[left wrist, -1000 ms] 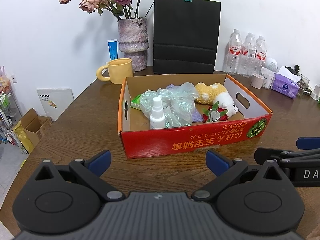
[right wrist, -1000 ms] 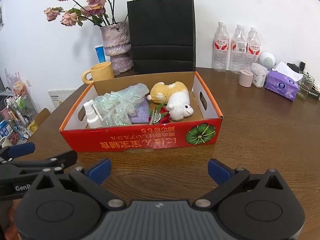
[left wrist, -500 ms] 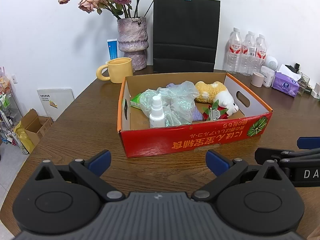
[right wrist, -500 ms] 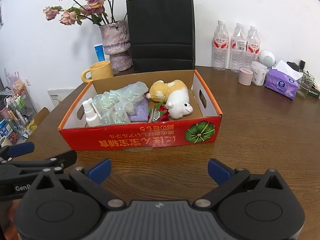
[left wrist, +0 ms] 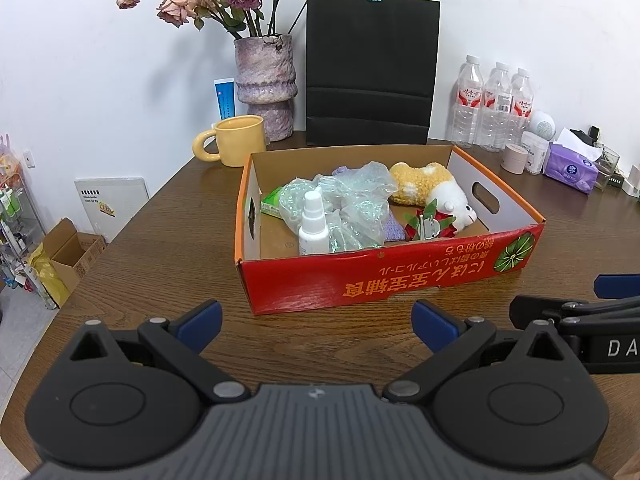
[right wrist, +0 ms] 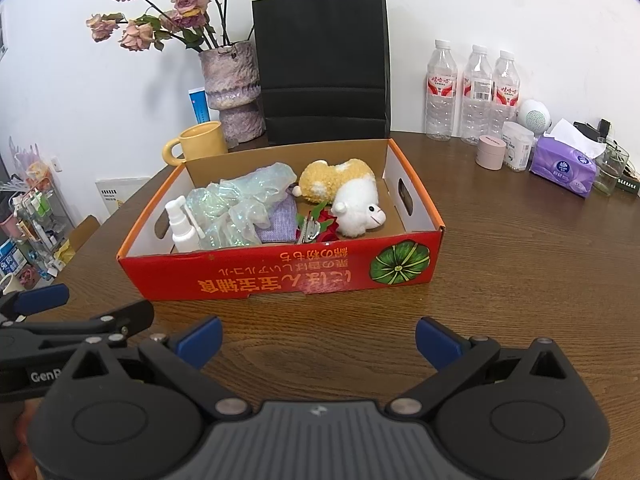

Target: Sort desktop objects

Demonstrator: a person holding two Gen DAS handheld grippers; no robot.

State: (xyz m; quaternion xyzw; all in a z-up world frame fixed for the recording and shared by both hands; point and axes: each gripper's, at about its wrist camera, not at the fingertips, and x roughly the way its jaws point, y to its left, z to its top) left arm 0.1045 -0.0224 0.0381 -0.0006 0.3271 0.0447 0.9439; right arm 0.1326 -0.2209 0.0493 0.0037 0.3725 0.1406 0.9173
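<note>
The left wrist view shows the red-fronted cardboard box (left wrist: 384,280) near the middle of the brown wooden table (left wrist: 168,280), already holding a white spray bottle (left wrist: 313,226), crumpled iridescent plastic wrap (left wrist: 352,208), a yellow-and-white plush lamb (left wrist: 432,192) and a red flower clip (left wrist: 428,226). The left gripper (left wrist: 316,326) and right gripper (right wrist: 318,340) hover at the table's near edge, jaws spread wide and empty. Sorting looks largely done; which of the far-edge items, if any, remain to be sorted cannot be told.

Filled red box (right wrist: 280,276) on table (right wrist: 520,280)
</note>
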